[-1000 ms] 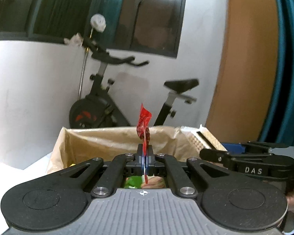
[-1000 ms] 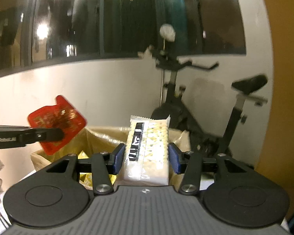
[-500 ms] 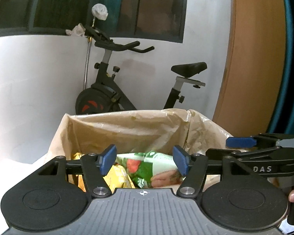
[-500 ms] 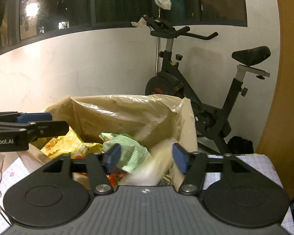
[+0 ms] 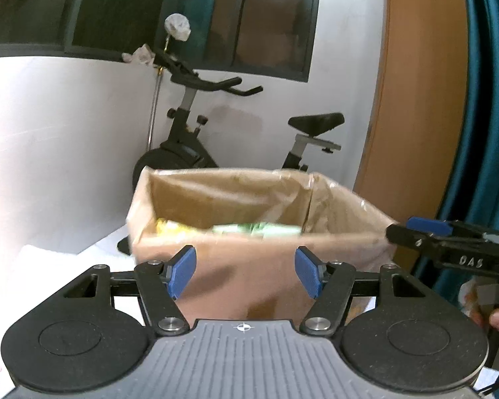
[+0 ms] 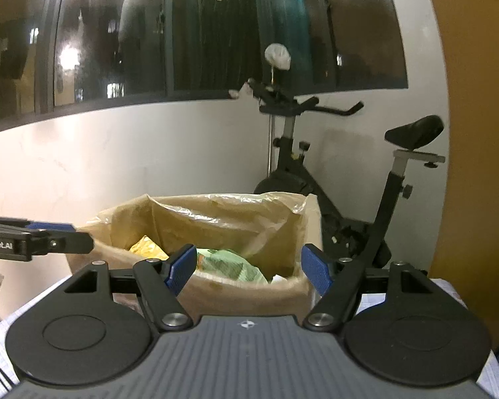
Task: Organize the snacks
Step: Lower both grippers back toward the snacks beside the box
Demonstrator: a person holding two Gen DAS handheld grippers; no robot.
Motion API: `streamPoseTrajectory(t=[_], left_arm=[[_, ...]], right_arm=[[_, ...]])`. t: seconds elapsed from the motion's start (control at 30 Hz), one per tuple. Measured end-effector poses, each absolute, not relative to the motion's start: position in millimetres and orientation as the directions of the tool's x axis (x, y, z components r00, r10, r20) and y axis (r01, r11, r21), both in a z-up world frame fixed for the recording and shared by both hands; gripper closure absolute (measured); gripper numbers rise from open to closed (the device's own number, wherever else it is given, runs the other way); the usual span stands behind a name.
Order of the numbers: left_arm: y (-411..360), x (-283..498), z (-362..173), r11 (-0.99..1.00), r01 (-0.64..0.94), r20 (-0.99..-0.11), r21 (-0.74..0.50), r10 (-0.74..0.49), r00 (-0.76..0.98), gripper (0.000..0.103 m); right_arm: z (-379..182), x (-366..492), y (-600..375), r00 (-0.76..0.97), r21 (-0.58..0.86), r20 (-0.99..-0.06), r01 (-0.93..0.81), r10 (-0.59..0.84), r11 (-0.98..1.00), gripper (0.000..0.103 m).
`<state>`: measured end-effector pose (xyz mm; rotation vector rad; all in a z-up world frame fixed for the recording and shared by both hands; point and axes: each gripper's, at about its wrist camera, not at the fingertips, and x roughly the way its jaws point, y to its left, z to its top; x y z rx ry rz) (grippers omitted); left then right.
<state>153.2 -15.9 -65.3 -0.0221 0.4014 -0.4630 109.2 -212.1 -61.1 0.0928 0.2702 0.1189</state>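
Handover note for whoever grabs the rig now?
Left gripper: open, empty, in front of the box.
Right gripper: open, empty, facing the same box.
Snacks: yellow pack and green pack lie in the lined box.
Done: those packs are in.
Left: no loose snacks in view; check the table for more.

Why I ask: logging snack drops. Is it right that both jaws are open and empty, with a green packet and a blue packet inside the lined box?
Not quite: the packet beside the green packet in the lined box is yellow, not blue, as the right wrist view shows. Both jaws are open and empty.
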Motion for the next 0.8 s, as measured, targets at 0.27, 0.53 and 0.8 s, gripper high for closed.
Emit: streamPoseTrajectory(t=[0.27,0.53,0.8], left_arm=[[-6.5,123.8,-101.5,0.899,0.408,-0.419,-0.158,-0.435,0.797,0.035],[-7.5,111.0,-145.3,0.927,0.348,-0.507,-0.142,-0.37,0.779,0.035],[-1.9,99.0,-172.9,0.946,0.301,-0.565,-0.119,-0.313,0.763,0.035]], right_arm=[[-93.6,71.6,-213.8,0.956,0.107,-0.274,-0.076,0.102,0.991,0.03],[-149.4,62.4,-213.3,0.894,0.128,-0.436,-0.051,0.102,0.99,0.031],[-195.7,60.6,-202.9,0.799,0.162,-0.586,-0.047,0.134,0.986,0.031]])
